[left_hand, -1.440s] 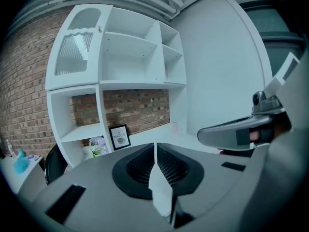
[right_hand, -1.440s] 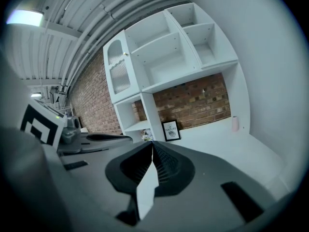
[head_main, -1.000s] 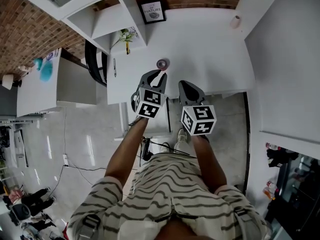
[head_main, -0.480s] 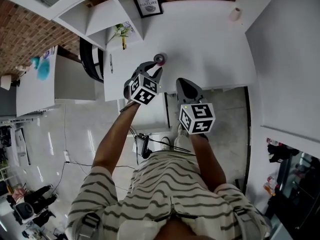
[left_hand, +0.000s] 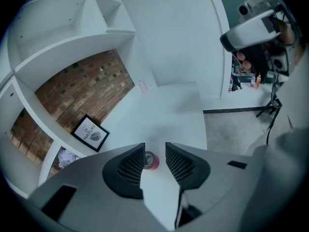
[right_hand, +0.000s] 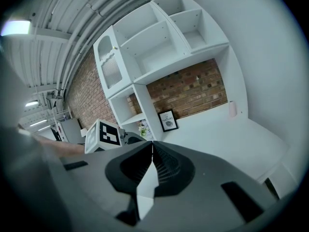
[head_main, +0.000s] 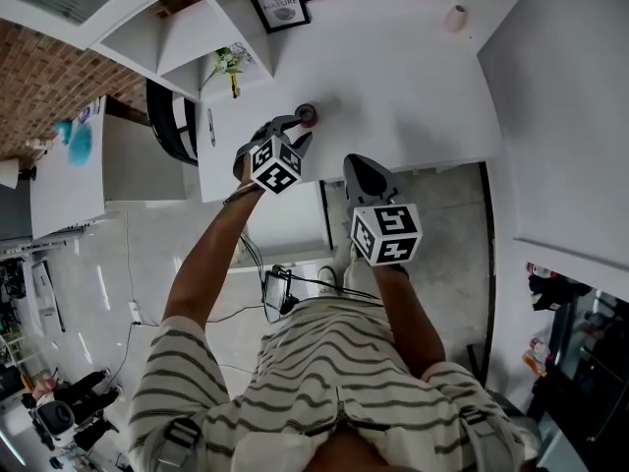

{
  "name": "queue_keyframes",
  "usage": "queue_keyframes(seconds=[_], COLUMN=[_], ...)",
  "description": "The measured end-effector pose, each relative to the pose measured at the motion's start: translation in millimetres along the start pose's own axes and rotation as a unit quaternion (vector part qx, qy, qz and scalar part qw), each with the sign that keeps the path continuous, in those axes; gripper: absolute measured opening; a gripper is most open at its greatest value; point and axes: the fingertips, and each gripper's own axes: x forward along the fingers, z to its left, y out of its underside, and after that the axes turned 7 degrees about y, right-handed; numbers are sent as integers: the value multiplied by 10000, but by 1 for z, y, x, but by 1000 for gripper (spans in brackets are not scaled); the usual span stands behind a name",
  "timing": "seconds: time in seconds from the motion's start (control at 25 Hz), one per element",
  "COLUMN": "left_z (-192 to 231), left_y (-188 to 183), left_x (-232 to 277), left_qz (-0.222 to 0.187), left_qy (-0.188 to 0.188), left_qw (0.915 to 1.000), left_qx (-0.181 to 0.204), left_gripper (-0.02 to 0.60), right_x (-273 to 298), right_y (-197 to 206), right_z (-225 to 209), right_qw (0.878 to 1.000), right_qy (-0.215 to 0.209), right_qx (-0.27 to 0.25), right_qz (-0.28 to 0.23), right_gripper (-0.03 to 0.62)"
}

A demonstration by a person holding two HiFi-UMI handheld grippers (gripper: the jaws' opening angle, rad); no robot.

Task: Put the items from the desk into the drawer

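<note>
Left gripper point(left_hand: 154, 152) jaws have just been opening, nothing gripped, so I can straddle the red roll point(left_hand: 151, 161) lying toward the desk's point(head_main: 393, 77) near-left corner; right gripper point(right_hand: 151, 147) hangs clenched, empty.

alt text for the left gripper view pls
The dark ribbed jaws of the left gripper stand apart, having just been opening, with a small red round roll on the white desk showing in the gap between them, ungripped. A black-framed picture stands against the brick wall at left, under white shelves.
</note>
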Motion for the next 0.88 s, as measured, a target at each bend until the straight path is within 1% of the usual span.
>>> queue_keyframes(seconds=[0.2,0.4,0.6,0.72,0.88], left_z=[-4,0,8,9,7], left_y=[7,18,35,40,47], left_x=[23,45,64,72,84], left_qz=[345,630,877,957,1072], left_qy=[230,454,697,840,1098], left_qw=[9979,9936,9870,9836,9768], left_qx=[492,819,1151,1274,1492], left_gripper=[121,128,129,136,140], right_x=[-4,-5,-7,-8,-6], right_y=[4,3,6,9,11], right_z=[-10,-13,-21,-26,-27], right_qw=[9999,9998,9996,9994,9994], right_qy=[106,160,233,290,299], right_qx=[89,112,137,156,148], right_qz=[55,27,29,49,51], right_gripper=[12,12,12,12,12])
